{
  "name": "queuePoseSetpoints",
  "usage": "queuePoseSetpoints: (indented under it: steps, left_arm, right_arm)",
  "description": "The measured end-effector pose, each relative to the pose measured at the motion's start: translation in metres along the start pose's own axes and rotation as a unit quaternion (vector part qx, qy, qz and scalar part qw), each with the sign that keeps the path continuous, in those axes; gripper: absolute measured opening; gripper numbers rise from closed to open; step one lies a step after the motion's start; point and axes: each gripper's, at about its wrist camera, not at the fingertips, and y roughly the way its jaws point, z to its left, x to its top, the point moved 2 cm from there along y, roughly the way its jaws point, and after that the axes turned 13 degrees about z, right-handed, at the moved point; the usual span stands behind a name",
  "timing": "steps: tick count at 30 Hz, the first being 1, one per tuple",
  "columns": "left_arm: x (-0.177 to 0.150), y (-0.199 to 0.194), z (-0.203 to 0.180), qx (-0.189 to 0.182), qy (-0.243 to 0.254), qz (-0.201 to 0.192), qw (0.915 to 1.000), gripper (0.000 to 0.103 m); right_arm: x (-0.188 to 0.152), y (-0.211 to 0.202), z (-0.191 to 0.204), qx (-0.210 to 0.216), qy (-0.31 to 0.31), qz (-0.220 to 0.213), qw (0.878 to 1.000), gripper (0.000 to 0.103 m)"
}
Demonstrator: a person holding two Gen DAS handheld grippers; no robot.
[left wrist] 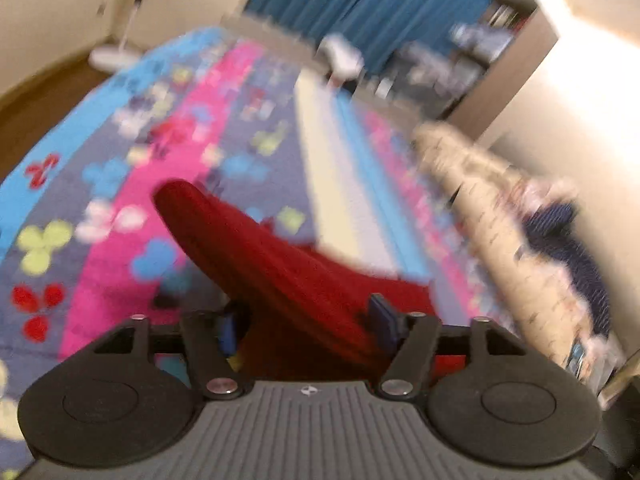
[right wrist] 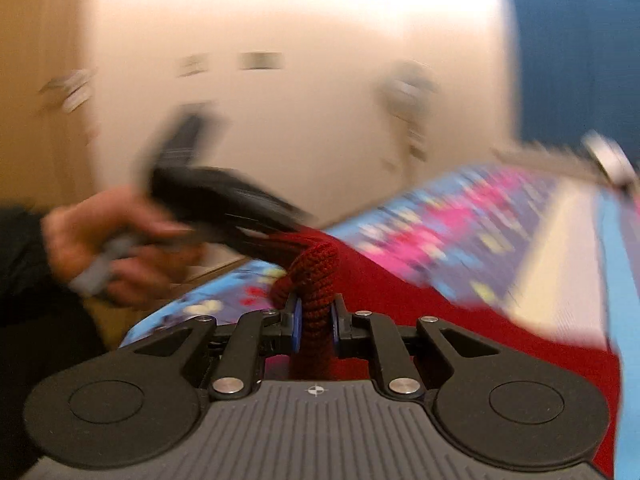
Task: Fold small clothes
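A dark red knitted garment [left wrist: 280,264] lies over a bedspread with coloured stripes and flowers [left wrist: 132,152]. In the left wrist view my left gripper [left wrist: 306,326] has its blue-padded fingers wide apart with the red cloth lying between them. In the right wrist view my right gripper [right wrist: 315,320] is shut on a bunched edge of the red garment [right wrist: 314,280], which stands up between the pads. The left gripper [right wrist: 224,204], held by a hand, shows at the left of that view, its tip at the red cloth. Both views are blurred.
A long cream patterned bolster [left wrist: 492,216] with a dark blue cloth [left wrist: 572,248] beside it runs along the bed's right side by the wall. Blue curtains [left wrist: 384,4] and cluttered shelves [left wrist: 448,60] stand beyond the bed. Floor [left wrist: 36,100] lies to the left.
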Motion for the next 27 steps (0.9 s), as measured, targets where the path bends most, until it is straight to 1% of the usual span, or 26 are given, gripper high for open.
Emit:
queuePoseSetpoints:
  steps: [1,2,3,4,6,7,8,9,10,13,15,16,17,18,19,20,22,25,27]
  left_arm:
    - [-0.002,-0.007,-0.007,-0.002,0.004,-0.025,0.9997,0.074]
    - [-0.005,-0.011,-0.012,-0.003,0.005,-0.041,0.9991,0.074]
    - [-0.009,-0.011,-0.016,-0.003,0.005,-0.047,0.9989,0.074]
    - [-0.012,-0.010,-0.019,0.001,0.007,-0.045,0.9990,0.074]
    - [-0.018,0.002,-0.028,0.024,0.024,-0.020,0.9992,0.074]
    - [-0.021,0.010,-0.034,0.038,0.038,-0.004,0.9985,0.074]
    - [-0.024,0.020,-0.041,0.056,0.056,0.011,0.9968,0.073]
    - [-0.027,0.028,-0.047,0.070,0.070,0.022,0.9948,0.073]
    - [-0.030,0.036,-0.051,0.085,0.087,0.033,0.9920,0.073]
    - [-0.043,0.063,-0.060,0.149,0.141,0.058,0.9770,0.072]
    - [-0.048,0.078,-0.058,0.177,0.161,0.070,0.9685,0.072]
    - [-0.049,0.084,-0.057,0.186,0.167,0.074,0.9655,0.072]
    - [-0.049,0.087,-0.056,0.188,0.169,0.075,0.9645,0.072]
    - [-0.048,0.089,-0.056,0.187,0.168,0.076,0.9649,0.072]
    - [-0.048,0.090,-0.055,0.185,0.166,0.077,0.9656,0.072]
    - [-0.046,0.091,-0.054,0.185,0.165,0.078,0.9658,0.072]
    - [-0.045,0.093,-0.051,0.189,0.163,0.081,0.9651,0.072]
    - [-0.042,0.094,-0.050,0.192,0.157,0.085,0.9650,0.072]
    - [-0.041,0.094,-0.050,0.193,0.156,0.085,0.9651,0.072]
  right_arm:
    - [-0.009,-0.007,-0.027,-0.016,0.053,0.002,0.998,0.013]
    - [-0.018,-0.011,-0.050,-0.031,0.108,0.009,0.994,0.013]
    - [-0.027,-0.013,-0.075,-0.047,0.182,0.026,0.982,0.012]
    - [-0.036,-0.015,-0.096,-0.061,0.248,0.041,0.966,0.012]
    - [-0.056,-0.017,-0.125,-0.085,0.334,0.061,0.937,0.012]
    - [-0.066,-0.017,-0.135,-0.098,0.364,0.077,0.923,0.012]
    - [-0.072,-0.016,-0.141,-0.110,0.379,0.091,0.915,0.012]
    - [-0.077,-0.016,-0.144,-0.117,0.385,0.100,0.910,0.012]
    - [-0.079,-0.017,-0.146,-0.112,0.388,0.099,0.909,0.012]
    - [-0.076,-0.022,-0.143,-0.094,0.374,0.087,0.919,0.014]
    - [-0.076,-0.022,-0.148,-0.070,0.385,0.080,0.917,0.021]
    - [-0.076,-0.021,-0.150,-0.062,0.392,0.075,0.915,0.028]
    - [-0.075,-0.022,-0.154,-0.054,0.397,0.070,0.913,0.033]
    - [-0.075,-0.022,-0.156,-0.047,0.402,0.066,0.912,0.042]
    - [-0.072,-0.020,-0.153,-0.040,0.403,0.064,0.912,0.048]
    - [-0.069,-0.016,-0.151,-0.036,0.400,0.065,0.913,0.051]
    - [-0.061,-0.008,-0.148,-0.037,0.388,0.073,0.918,0.061]
    - [-0.059,-0.001,-0.144,-0.047,0.374,0.084,0.922,0.063]
    - [-0.057,0.003,-0.146,-0.050,0.374,0.086,0.922,0.063]
